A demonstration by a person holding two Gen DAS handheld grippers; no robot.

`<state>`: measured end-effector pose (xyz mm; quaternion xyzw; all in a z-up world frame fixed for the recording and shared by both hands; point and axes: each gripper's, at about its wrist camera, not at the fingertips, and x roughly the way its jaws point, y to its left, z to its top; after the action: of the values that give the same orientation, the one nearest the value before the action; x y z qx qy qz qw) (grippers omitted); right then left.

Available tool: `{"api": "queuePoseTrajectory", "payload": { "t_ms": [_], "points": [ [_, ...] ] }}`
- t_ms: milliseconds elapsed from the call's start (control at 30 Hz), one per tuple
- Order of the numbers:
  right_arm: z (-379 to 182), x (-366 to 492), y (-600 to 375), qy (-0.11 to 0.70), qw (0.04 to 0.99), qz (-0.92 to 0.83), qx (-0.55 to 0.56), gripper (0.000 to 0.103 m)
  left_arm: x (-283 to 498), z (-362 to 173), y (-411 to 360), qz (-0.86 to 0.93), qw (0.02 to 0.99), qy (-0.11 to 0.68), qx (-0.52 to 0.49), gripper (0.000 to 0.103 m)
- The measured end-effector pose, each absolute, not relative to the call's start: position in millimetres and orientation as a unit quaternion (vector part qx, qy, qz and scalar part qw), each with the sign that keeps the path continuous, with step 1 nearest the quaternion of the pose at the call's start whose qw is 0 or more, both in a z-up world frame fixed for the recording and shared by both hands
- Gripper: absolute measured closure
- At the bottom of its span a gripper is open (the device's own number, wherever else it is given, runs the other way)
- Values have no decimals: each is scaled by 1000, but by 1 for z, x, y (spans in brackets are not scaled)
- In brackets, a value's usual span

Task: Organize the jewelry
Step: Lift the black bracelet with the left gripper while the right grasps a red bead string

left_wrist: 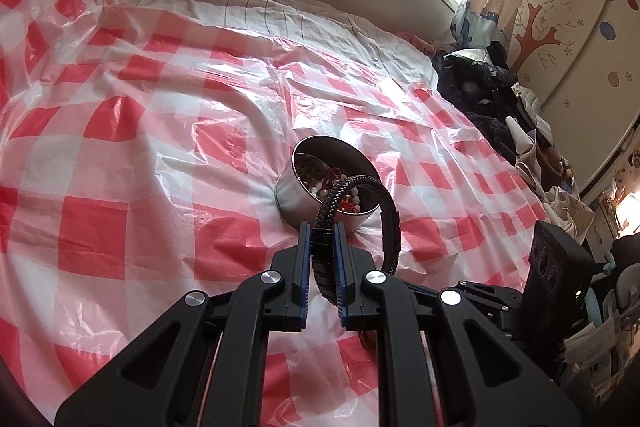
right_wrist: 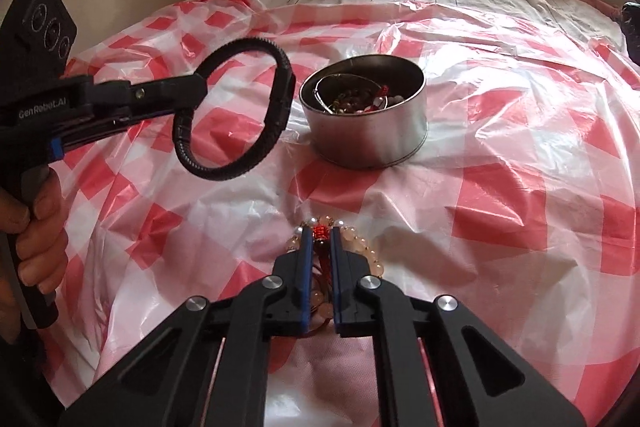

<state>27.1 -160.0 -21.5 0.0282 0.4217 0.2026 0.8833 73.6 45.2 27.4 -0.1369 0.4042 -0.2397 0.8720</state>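
Jewelry sorting on a bed covered by a red-and-white checked plastic sheet [right_wrist: 500,155]. The left tool [left_wrist: 323,227] is closed on a black braided bracelet [left_wrist: 352,187], which it holds in the air just beside a round metal tin [right_wrist: 368,115]; the loop hangs clear of the sheet. The right tool [right_wrist: 320,231] is low over the sheet, its jaws drawn nearly together around the red charm of a pale bead bracelet [right_wrist: 360,247] lying near the tin, on the side closer to the cameras. The pads appear to pinch the charm.

Step in hand, as judged: two pieces are being gathered for the tin, which already holds beads, a red piece and a metal ring. The next move calls for carrying the black bracelet over the tin's rim and opening the left tool there, then lifting the bead bracelet without letting the strand slip or snag the sheet.

Much of the bead bracelet is hidden beneath the right tool's fingers, so the firmness of the grip is uncertain. The tin's contents are tangled and hard to separate. A hand [right_wrist: 36,223] on the left tool's handle is cut off at the frame edge.
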Motion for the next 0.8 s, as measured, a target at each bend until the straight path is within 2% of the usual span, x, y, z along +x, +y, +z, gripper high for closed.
{"api": "queuePoseTrajectory", "payload": {
  "t_ms": [133,267,467,533,667,733,767,800],
  "points": [
    [-6,20,-181,389,888,227,99,94,74,26,44,-238,872,405,-134,93],
    [20,7,-210,314,881,292,201,94,74,24,42,-240,871,408,-130,93],
    [35,5,-239,264,879,298,261,94,73,21,37,-242,869,413,-125,93],
    [35,8,-239,280,892,266,236,94,74,18,35,-242,867,417,-122,93],
    [15,23,-222,360,909,167,130,93,74,8,26,-239,864,430,-107,93],
    [1,29,-215,393,901,151,106,78,74,4,22,-238,862,436,-100,92],
    [-1,28,-213,394,904,139,96,63,74,3,20,-235,863,437,-95,92],
    [0,27,-211,391,907,131,83,60,74,2,19,-233,864,437,-88,92]
  ]
}}
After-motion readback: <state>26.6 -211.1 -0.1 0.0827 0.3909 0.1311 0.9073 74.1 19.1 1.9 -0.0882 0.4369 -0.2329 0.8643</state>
